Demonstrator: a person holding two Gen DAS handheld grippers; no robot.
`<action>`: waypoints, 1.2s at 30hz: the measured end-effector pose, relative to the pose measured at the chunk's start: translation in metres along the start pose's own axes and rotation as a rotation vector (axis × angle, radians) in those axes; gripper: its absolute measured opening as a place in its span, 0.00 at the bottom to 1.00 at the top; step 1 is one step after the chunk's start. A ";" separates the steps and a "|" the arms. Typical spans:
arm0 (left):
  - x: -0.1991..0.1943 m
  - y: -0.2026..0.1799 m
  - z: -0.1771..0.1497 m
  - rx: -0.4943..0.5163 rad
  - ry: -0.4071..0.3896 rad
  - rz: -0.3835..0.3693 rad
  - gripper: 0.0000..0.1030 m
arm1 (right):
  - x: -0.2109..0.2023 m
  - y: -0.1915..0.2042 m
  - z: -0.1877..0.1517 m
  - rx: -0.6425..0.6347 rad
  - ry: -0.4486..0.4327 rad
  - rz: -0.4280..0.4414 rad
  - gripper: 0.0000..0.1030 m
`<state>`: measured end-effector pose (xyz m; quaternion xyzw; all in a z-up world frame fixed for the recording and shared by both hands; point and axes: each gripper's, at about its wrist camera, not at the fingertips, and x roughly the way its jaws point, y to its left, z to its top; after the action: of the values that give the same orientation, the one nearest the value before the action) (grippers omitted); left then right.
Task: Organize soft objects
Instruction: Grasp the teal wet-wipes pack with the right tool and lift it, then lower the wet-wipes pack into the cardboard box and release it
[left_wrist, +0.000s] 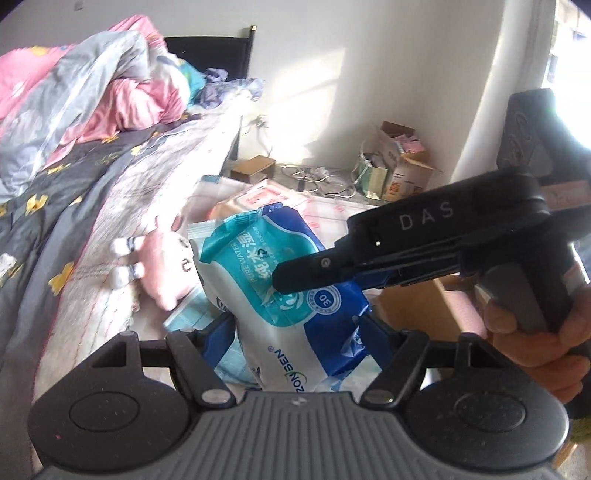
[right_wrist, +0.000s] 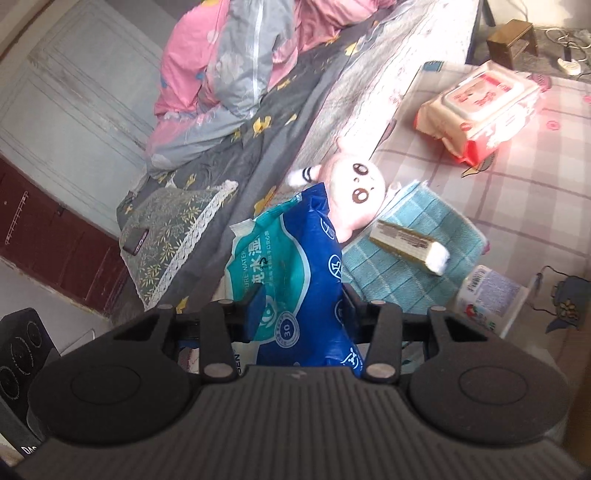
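A blue and teal wet-wipes pack (left_wrist: 243, 266) hangs in the air above the mat, gripped from two sides. My left gripper (left_wrist: 295, 325) holds its lower end, one blue pad pressing on each edge. My right gripper (left_wrist: 291, 277) reaches in from the right, held by a hand (left_wrist: 532, 332), and pinches the middle of the pack. In the right wrist view the wet-wipes pack (right_wrist: 295, 254) stands upright between the pads of my right gripper (right_wrist: 303, 302) and is squeezed narrow there. A pink plush toy (right_wrist: 354, 192) lies behind it on a teal cloth (right_wrist: 417, 258).
A red and white wipes pack (right_wrist: 480, 110), a tan boxed bar (right_wrist: 406, 242) and a white bottle (right_wrist: 487, 291) lie on the checked mat (right_wrist: 535, 177). The bed (left_wrist: 74, 206) with piled duvets runs along the left. Cardboard boxes (left_wrist: 402, 162) and cables stand by the wall.
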<state>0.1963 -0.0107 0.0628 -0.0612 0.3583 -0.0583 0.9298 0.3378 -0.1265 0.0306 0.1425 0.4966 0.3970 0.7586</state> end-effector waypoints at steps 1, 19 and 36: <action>0.001 -0.011 0.003 0.014 -0.001 -0.017 0.72 | -0.016 -0.005 -0.003 0.011 -0.025 -0.010 0.41; 0.091 -0.212 -0.017 0.331 0.243 -0.317 0.72 | -0.218 -0.180 -0.133 0.389 -0.248 -0.191 0.41; 0.072 -0.161 -0.018 0.300 0.202 -0.236 0.76 | -0.150 -0.268 -0.186 0.524 -0.034 -0.263 0.41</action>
<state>0.2267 -0.1819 0.0276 0.0425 0.4271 -0.2251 0.8747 0.2717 -0.4440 -0.1233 0.2747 0.5837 0.1511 0.7490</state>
